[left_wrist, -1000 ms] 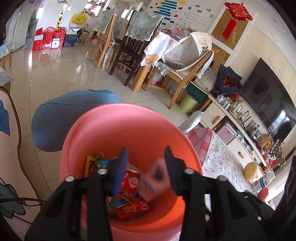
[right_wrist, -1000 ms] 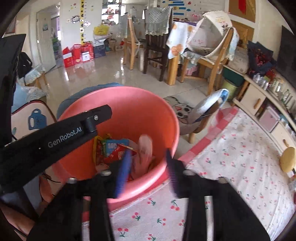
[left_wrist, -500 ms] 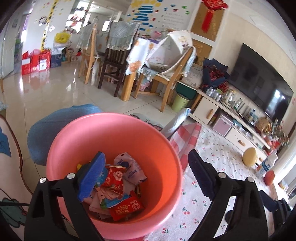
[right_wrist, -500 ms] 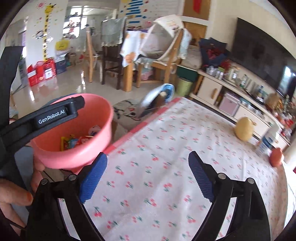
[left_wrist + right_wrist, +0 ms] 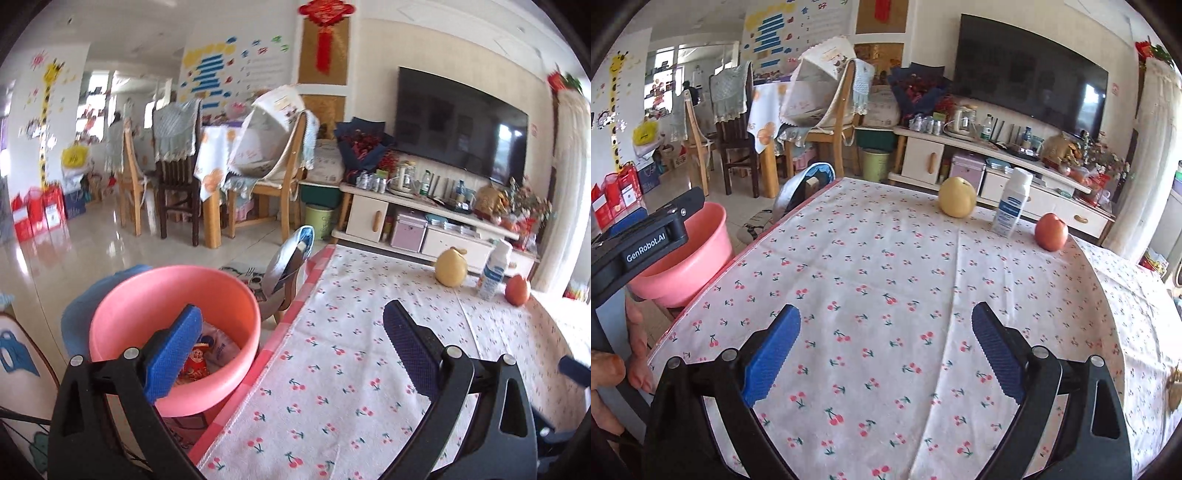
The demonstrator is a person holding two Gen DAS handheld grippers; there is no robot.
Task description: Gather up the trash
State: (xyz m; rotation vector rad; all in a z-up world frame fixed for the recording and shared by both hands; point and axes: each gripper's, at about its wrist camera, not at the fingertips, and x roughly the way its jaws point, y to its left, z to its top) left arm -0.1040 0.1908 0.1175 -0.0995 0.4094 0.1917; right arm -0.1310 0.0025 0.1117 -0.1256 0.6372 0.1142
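A pink basin stands off the table's left edge and holds several snack wrappers. It also shows in the right wrist view. My left gripper is open and empty, over the table's left edge, with its left finger in front of the basin. My right gripper is open and empty, above the cherry-print tablecloth. The left gripper's body shows at the left of the right wrist view. I see no loose trash on the cloth.
A yellow pear, a white bottle and a red apple stand at the table's far end. A small chair stands beyond the basin. A TV cabinet and dining chairs stand farther off.
Both grippers opened wide and dropped wrappers into the basin. Both then swung right, away from the basin and over the tablecloth.
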